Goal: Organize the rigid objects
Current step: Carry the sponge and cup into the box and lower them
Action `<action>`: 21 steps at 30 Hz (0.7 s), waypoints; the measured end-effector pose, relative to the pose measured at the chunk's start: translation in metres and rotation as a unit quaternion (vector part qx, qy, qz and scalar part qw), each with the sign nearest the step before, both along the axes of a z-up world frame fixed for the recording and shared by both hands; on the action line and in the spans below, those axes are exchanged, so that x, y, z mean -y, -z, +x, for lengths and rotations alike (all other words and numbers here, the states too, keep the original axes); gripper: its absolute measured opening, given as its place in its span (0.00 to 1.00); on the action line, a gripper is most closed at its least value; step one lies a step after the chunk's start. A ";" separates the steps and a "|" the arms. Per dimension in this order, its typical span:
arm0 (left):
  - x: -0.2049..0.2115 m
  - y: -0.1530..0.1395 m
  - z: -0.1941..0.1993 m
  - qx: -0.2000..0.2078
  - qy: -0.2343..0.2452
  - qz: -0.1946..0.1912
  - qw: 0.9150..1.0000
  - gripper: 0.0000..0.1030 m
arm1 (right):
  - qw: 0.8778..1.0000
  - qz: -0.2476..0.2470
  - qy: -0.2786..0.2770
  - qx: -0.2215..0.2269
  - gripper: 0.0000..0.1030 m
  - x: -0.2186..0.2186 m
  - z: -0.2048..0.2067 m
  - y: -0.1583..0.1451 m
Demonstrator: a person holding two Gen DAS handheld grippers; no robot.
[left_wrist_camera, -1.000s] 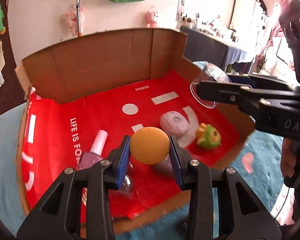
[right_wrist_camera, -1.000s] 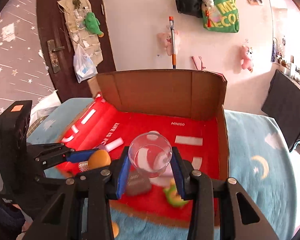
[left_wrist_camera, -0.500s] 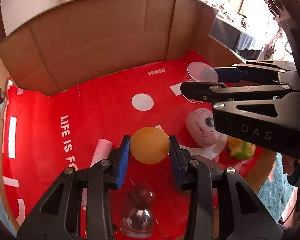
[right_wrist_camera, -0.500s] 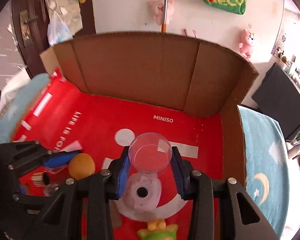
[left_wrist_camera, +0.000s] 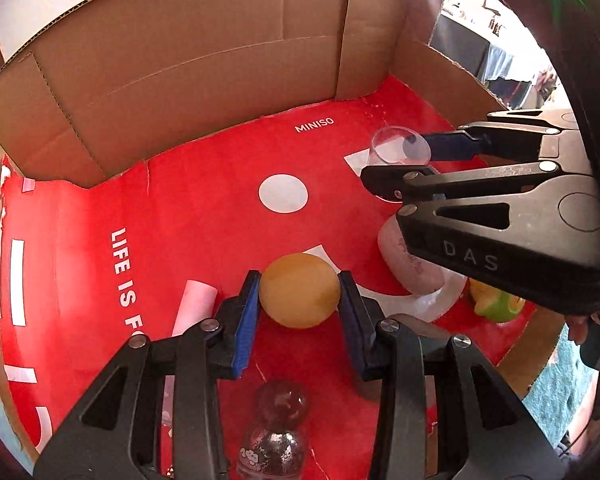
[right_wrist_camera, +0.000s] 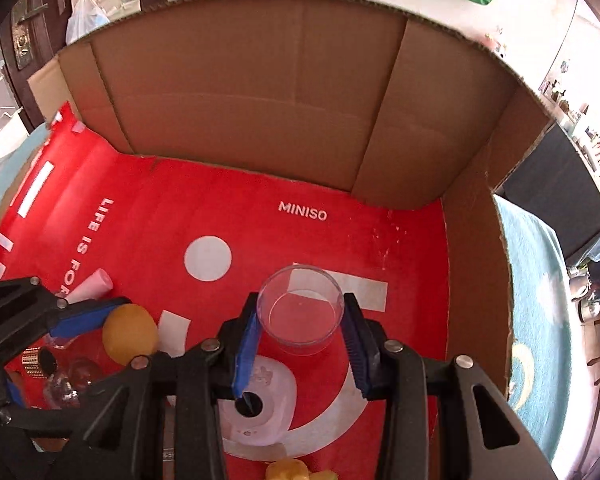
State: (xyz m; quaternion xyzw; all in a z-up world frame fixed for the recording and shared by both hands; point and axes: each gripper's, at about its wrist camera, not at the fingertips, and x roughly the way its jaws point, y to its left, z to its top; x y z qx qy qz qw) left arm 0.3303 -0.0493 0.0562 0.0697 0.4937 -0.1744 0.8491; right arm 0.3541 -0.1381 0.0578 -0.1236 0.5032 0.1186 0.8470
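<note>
Here, left tool [left_wrist_camera: 299,292] clamped on an orange ball [left_wrist_camera: 299,290], blue pads touching both sides of the ball, above the red floor of an open cardboard box [left_wrist_camera: 188,60]. Right tool [right_wrist_camera: 300,320] clamped on a clear plastic cup [right_wrist_camera: 301,309], mouth toward the camera, low over the red floor near the white bar; contact with the floor cannot be told. Seen from the left wrist, cup right of the white dot [left_wrist_camera: 283,193], just below the word MINISO. Pink tube [left_wrist_camera: 194,306] lying flat on the floor, left of the ball and partly hidden behind the left tool. Pale pink rounded case [right_wrist_camera: 256,404] with a dark round hole lying beneath the right tool. Small glass bottle [left_wrist_camera: 278,432] with a round stopper lying under the left tool, near the bottom edge. Yellow-green toy [left_wrist_camera: 496,304] at the front right of the floor, partly covered by the right tool. Teal blanket [right_wrist_camera: 540,320] outside the right wall of the box.
</note>
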 end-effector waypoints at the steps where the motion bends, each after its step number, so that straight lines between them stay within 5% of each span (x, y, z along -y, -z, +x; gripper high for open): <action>1: 0.001 0.001 0.000 0.000 0.000 -0.001 1.000 0.35 | 1.000 0.001 0.001 -0.002 0.41 0.001 0.001 0.001; 16: -0.008 0.002 -0.001 0.000 -0.003 -0.005 1.000 0.37 | 1.000 0.021 0.009 -0.018 0.41 0.019 0.014 0.009; 21: -0.010 0.000 -0.004 0.004 -0.005 -0.006 1.000 0.49 | 0.999 0.025 0.009 -0.020 0.41 0.020 0.015 0.010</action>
